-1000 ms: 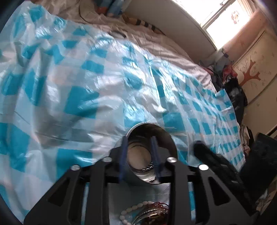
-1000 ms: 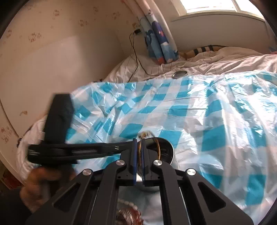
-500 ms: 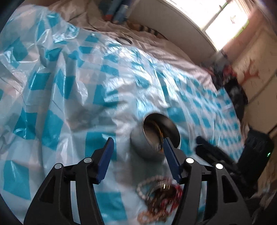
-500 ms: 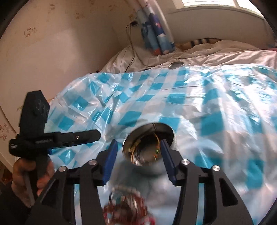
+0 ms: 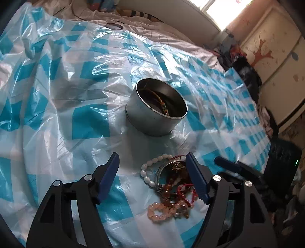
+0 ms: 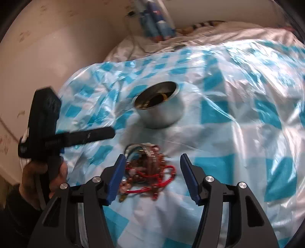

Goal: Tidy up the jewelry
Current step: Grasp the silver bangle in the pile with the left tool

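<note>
- Two black grippers with blue-padded fingers, nearest of all: left gripper [image 5: 152,160] with jaws spreading wider and nothing pinched, only part of the jewelry below the gap; right gripper [image 6: 152,162] likewise widening, pads pressing on nothing.
- Just past both sets of fingertips, lying on the sheet: tangled heap of bracelets and bead strings [image 5: 171,187], seen also from the right wrist [image 6: 148,167], somewhat blurred there.
- Within that heap: white oval-bead bracelet [image 5: 150,171] along the left edge, silver metal bangle [image 5: 162,171] in the middle, amber-brown beads, red knotted cord [image 6: 164,171], pale pink round-bead bracelet [image 5: 162,209] at the near end.
- Off to the left in the right wrist view: left gripper's black body held by a hand [image 6: 43,175], fingers reaching toward the heap.
- Farther on, apart from the heap: round silver metal tin [image 5: 156,112], lid off, standing upright, with some dark and gold jewelry inside; same tin in the right wrist view [image 6: 160,105].
- Beneath everything: crinkled blue-and-white checked plastic sheet [image 5: 76,114] spread over a bed.
- Beyond the sheet: white bedding [image 5: 162,32], then a bright window [image 5: 225,9] and a cream cabinet with a brown tree design [image 5: 266,53].
</note>
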`<state>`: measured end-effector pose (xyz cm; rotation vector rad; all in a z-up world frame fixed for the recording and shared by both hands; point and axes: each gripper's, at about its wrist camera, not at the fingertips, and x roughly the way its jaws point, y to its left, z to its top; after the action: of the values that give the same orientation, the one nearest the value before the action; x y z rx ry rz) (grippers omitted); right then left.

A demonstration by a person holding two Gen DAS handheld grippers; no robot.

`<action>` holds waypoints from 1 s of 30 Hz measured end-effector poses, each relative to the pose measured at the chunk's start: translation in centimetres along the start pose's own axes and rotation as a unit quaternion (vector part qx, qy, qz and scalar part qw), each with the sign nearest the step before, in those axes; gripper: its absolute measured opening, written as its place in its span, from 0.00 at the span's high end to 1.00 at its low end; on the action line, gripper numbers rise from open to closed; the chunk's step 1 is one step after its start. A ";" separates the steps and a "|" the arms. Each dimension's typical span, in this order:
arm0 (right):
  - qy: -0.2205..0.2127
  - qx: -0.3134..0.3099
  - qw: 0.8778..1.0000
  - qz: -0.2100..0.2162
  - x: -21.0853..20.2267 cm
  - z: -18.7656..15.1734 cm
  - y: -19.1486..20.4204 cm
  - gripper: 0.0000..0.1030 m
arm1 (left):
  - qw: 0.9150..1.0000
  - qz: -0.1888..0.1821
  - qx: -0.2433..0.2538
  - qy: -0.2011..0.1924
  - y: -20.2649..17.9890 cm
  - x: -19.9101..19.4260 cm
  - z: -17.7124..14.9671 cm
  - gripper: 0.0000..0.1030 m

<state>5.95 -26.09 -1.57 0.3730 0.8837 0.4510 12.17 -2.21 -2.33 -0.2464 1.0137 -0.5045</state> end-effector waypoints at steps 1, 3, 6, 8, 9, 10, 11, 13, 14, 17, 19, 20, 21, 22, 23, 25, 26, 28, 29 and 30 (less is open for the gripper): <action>-0.002 0.010 1.000 -0.004 -0.1 0.1 -0.4 0.44 | 1.000 0.002 0.007 0.001 -0.2 0.2 0.0 0.34; -0.011 0.028 1.000 -0.005 -0.4 0.2 -1.2 0.42 | 1.000 0.006 0.023 0.000 -0.8 0.6 0.0 0.34; -0.023 0.067 0.997 0.004 -0.6 0.5 -2.6 0.37 | 0.998 0.016 0.054 0.004 -1.9 1.4 0.0 0.34; -0.025 0.084 0.996 0.013 -0.7 0.5 -3.2 0.37 | 0.997 0.027 0.073 0.005 -2.4 1.8 0.0 0.34; -0.026 0.090 0.995 0.018 -0.7 0.5 -3.4 0.37 | 0.996 0.031 0.079 0.006 -2.6 1.9 0.0 0.34; -0.028 0.095 0.995 0.021 -0.8 0.6 -3.6 0.37 | 0.996 0.035 0.086 0.010 -2.8 2.1 -0.1 0.35; -0.030 0.099 0.994 0.023 -0.8 0.7 -3.7 0.37 | 0.995 0.035 0.089 0.013 -2.9 2.2 -0.1 0.42; -0.031 0.103 0.994 0.025 -0.8 0.8 -3.8 0.37 | 0.995 0.032 0.091 0.026 -2.8 2.6 -0.2 0.55; -0.031 0.104 0.994 0.026 -0.8 0.8 -3.8 0.37 | 0.995 0.026 0.092 0.035 -2.8 2.8 -0.2 0.67; -0.033 0.106 0.993 0.029 -0.8 0.7 -3.8 0.37 | 0.992 0.032 0.109 0.052 -3.1 3.2 -0.7 0.93; -0.035 0.106 0.993 0.030 -0.8 0.7 -3.8 0.37 | 0.992 0.032 0.107 0.055 -3.0 3.1 -0.9 0.94; -0.035 0.106 0.993 0.031 -0.8 0.6 -3.8 0.37 | 0.993 0.030 0.104 0.054 -2.9 2.9 -0.8 0.95; -0.035 0.106 0.993 0.032 -0.8 0.6 -3.8 0.37 | 0.993 0.026 0.099 0.051 -2.7 2.6 -0.8 0.95; -0.035 0.104 0.993 0.034 -0.9 0.6 -3.7 0.37 | 0.995 0.019 0.091 0.047 -2.5 2.2 -0.6 0.95; -0.035 0.100 0.994 0.035 -0.9 0.6 -3.6 0.37 | 0.996 0.009 0.078 0.040 -2.1 1.5 -0.4 0.95; -0.033 0.087 0.995 0.042 -0.8 0.6 -3.0 0.37 | 0.998 -0.008 0.056 0.028 -1.4 0.4 0.0 0.95; -0.032 0.072 0.996 0.047 -0.7 0.6 -2.4 0.37 | 0.999 -0.023 0.040 0.025 -0.9 -0.2 0.2 0.95; -0.025 0.044 0.998 0.046 -0.3 0.5 -1.2 0.37 | 0.999 -0.034 0.015 0.021 0.1 -0.9 0.4 0.95; -0.017 0.024 0.999 0.036 0.1 0.4 -0.5 0.37 | 0.999 -0.041 -0.001 0.018 0.8 -1.2 0.5 0.96; -0.012 0.012 0.999 0.028 0.4 0.3 0.0 0.37 | 0.999 -0.050 -0.014 0.016 1.4 -1.6 0.6 0.96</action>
<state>6.46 -25.90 -1.68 0.4247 0.8583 0.4875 12.40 -0.20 -1.48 -0.3161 1.0428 -0.5879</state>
